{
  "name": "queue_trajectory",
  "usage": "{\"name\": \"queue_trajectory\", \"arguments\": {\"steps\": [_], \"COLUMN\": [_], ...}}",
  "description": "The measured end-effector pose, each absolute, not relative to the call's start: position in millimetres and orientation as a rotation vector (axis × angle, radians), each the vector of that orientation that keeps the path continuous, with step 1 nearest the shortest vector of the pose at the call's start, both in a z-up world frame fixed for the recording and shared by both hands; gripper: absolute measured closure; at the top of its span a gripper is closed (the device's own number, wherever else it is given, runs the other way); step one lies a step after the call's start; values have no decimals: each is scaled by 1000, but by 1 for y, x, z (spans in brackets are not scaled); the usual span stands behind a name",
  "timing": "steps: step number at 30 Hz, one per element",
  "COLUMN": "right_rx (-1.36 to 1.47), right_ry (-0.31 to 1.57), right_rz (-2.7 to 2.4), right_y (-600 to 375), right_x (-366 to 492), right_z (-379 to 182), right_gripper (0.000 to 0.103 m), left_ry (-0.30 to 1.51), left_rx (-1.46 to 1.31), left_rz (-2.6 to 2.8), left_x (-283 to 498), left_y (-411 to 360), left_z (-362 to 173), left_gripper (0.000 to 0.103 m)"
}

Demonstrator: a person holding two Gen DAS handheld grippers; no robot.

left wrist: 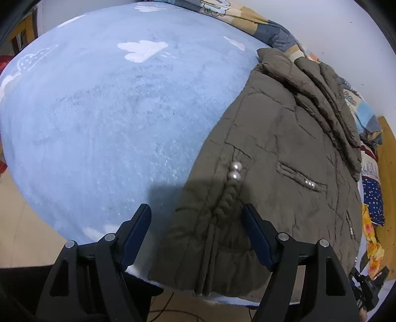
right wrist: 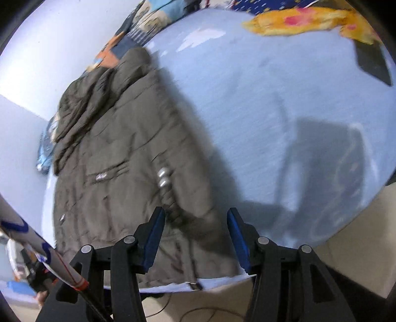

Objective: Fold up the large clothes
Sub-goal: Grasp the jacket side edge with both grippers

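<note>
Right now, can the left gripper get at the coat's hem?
Probably yes. The left gripper is open and hovers right over the coat, whose hem lies flat on the blanket; nothing covers it.

Coat (left wrist: 279,158): quilted matt cloth, creasing, lying at the blanket's near edge; glossy pearl-like beads (left wrist: 234,171) catching light. Blanket (left wrist: 118,119): fuzzy, napped fleece. Gripper fingers (left wrist: 257,237): smooth matt plastic, showing shiny metal pins. Floor (left wrist: 27,235) beyond the near edge looking smooth.

You find no readable text, label, brand or number here; the quilt's (left wrist: 257,21) print at the bed's far edge is too small to make out.
</note>
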State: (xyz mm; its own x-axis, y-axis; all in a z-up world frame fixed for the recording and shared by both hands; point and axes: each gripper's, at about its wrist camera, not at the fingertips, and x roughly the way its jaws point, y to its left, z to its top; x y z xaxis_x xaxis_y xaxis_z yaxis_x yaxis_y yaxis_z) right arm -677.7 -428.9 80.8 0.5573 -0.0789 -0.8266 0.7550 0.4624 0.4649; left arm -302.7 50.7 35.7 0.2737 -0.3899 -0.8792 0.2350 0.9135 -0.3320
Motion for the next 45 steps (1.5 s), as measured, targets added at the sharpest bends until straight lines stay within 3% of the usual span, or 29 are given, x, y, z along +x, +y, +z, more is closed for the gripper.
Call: {"name": "queue_trajectory", "arguments": {"steps": [6,11,12,13,15,17,22,28,33,40,41,42,43,45], "right_rx": [849,920,923,917,855,833,772,845,877,960,958,959,958,905], "right_ry": [907,914,901,894,888,841,817,832,822,794,797,787,776,751], "right_rz": [-612,-629,-616,-604,-607,-603,-605,-610,-619,-638,-635,-619,-608,-605], "right_y": [-419,-426,-425,-423,-417,-413,-406,-412,-411,-413,-413,-413,-413,-408], "right_x": [-652,-656,-656,-655,-653,-655,-655,-657,-660,-671,-670,-669,-669,-668], "right_z": [79,68,69,71,79,87,95,83,76,67,67,68,70,81], "right_gripper": [41,40,56,62,78,81,81,67,58,55,58,73,80,85], "left_ry": [1244,1238,1234,1227,1204,1177,1141,1127,1146,1185,1171,1152,1134,1106], "left_rx": [-182,-146,-137,-128,-95,-66,22,25,-66,-144,-125,-105,-81,-42], "left_rz": [-461,-465,-467,-477,-486,-490,-464,-387,-377,-390,-404,-422,-432,-448], "left_x": [-306,-307,-308,-310,-317,-321,-326,-333,-337,-333,-334,-338,-340,-344], "left_y": [60,52,50,47,44,40,31,39,47,52,49,45,42,36], "left_z": [30,27,27,28,32,36,36,30,24,13,15,18,22,26], "left_gripper": [28,29,32,41,45,48,47,28,28,28,36,40,46,51]}}
